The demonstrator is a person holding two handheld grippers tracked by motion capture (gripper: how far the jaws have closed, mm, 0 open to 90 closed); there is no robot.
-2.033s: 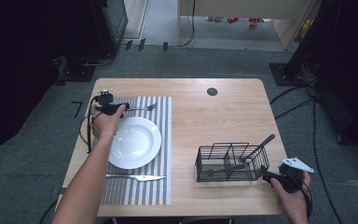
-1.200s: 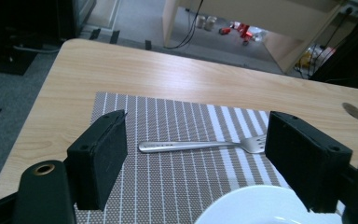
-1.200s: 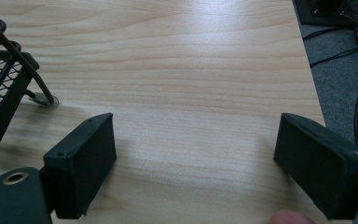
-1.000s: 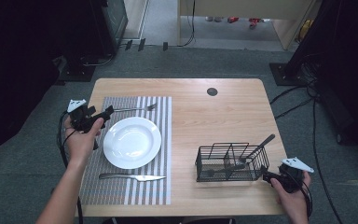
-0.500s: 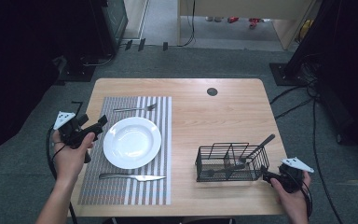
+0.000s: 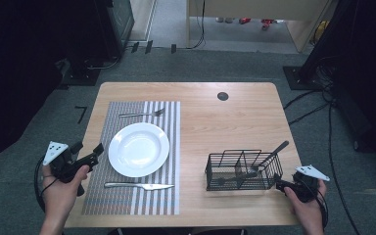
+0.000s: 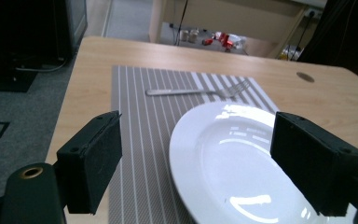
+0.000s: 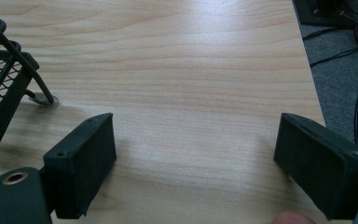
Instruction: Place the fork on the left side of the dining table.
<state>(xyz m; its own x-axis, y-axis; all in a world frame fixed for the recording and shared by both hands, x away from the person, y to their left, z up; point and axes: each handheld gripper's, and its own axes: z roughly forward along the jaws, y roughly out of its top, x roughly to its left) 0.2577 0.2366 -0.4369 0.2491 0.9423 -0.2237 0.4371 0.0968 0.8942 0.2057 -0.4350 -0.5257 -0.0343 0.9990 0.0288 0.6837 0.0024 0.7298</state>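
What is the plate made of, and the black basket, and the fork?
The plate looks like glazed white ceramic: it is glossy, with bright light reflections, though it might be hard plastic. The basket looks like thin metal wire coated matte black, with open mesh sides. The fork looks like polished steel, silvery and shiny.

A white plate (image 6: 138,149) sits on a striped placemat (image 6: 135,196), a fork (image 6: 141,114) beyond it, a knife (image 6: 139,185) nearer. A black wire basket (image 6: 243,170) holds utensils to the right.
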